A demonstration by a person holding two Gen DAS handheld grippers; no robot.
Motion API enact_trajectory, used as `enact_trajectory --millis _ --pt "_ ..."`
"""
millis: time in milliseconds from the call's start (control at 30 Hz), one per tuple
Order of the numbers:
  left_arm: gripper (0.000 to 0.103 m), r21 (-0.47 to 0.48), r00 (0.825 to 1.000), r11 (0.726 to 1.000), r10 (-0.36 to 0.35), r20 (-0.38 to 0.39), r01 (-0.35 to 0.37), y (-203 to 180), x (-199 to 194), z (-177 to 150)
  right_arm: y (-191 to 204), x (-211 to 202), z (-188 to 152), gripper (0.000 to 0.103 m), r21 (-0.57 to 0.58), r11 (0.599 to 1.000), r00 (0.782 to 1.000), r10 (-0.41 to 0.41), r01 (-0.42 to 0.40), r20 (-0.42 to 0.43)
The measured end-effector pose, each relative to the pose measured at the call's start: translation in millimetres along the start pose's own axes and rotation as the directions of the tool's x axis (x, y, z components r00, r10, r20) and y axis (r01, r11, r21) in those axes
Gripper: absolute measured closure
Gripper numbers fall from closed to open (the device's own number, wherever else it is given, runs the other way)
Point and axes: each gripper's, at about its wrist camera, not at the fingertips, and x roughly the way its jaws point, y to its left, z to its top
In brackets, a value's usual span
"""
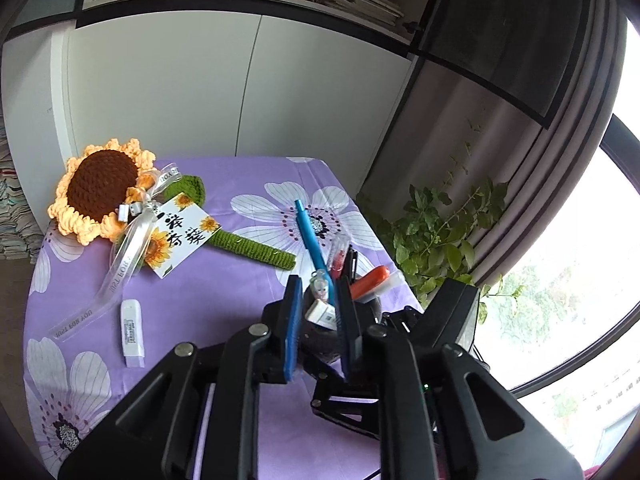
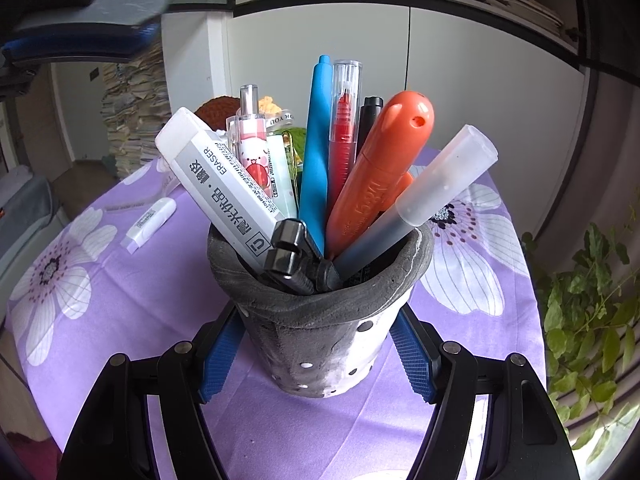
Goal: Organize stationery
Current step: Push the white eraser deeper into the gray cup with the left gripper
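Note:
A grey felt pen pot (image 2: 320,328) stands on the purple flowered cloth (image 2: 120,312). It holds a white eraser (image 2: 216,184), a blue pen (image 2: 316,152), a red pen (image 2: 344,136), an orange marker (image 2: 380,172), a frosted-cap pen (image 2: 432,184) and a black clip (image 2: 296,256). My right gripper (image 2: 316,356) is shut on the pot, one blue pad on each side. My left gripper (image 1: 316,320) hovers open above the pot (image 1: 324,340), its jaws either side of the pens. A white correction tape (image 1: 132,332) lies on the cloth at the left; it also shows in the right wrist view (image 2: 150,220).
A crocheted sunflower (image 1: 104,192) with a ribbon and card (image 1: 180,236) lies at the table's far left. White cabinet doors (image 1: 240,88) stand behind. A potted plant (image 1: 440,232) and a window are at the right. Paper stacks (image 2: 132,112) stand by the wall.

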Motion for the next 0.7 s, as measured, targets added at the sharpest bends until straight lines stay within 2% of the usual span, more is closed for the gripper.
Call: enact_trajectory --millis 200,267,400,533,600,667,700 --pt "0.085 -0.046 0.997 0.999 0.020 -0.069 -0.023 17 13 -13 3 -1 -1 0.025 -0.023 1.000 1.000 -0.021 0.021 0.000" --pt "0.085 -0.049 0.997 0.998 0.020 -0.074 -0.024 19 12 -15 4 -4 -1 0.020 -0.031 0.999 1.000 -0.025 0.025 0.010" --pt "0.085 -0.050 0.997 0.998 0.023 -0.072 -0.026 22 11 -18 -3 -11 -2 0.018 -0.016 0.999 0.999 -0.028 0.029 0.020" --pt "0.085 -0.059 0.996 0.998 0.015 -0.090 -0.020 24 18 -22 -20 -22 2 0.018 0.042 0.997 0.996 0.066 -0.069 0.057" --pt "0.085 -0.061 0.995 0.998 0.013 -0.102 -0.020 24 21 -24 -22 -22 3 0.020 0.032 0.995 0.994 0.095 -0.097 0.059" --pt "0.085 -0.058 0.994 0.998 0.013 -0.108 -0.020 23 23 -25 -23 -21 3 0.032 0.026 0.990 0.988 0.139 -0.141 0.061" --pt "0.085 -0.056 0.994 0.998 0.015 -0.110 -0.021 23 24 -25 -23 -21 4 0.032 0.030 0.986 0.985 0.161 -0.163 0.062"
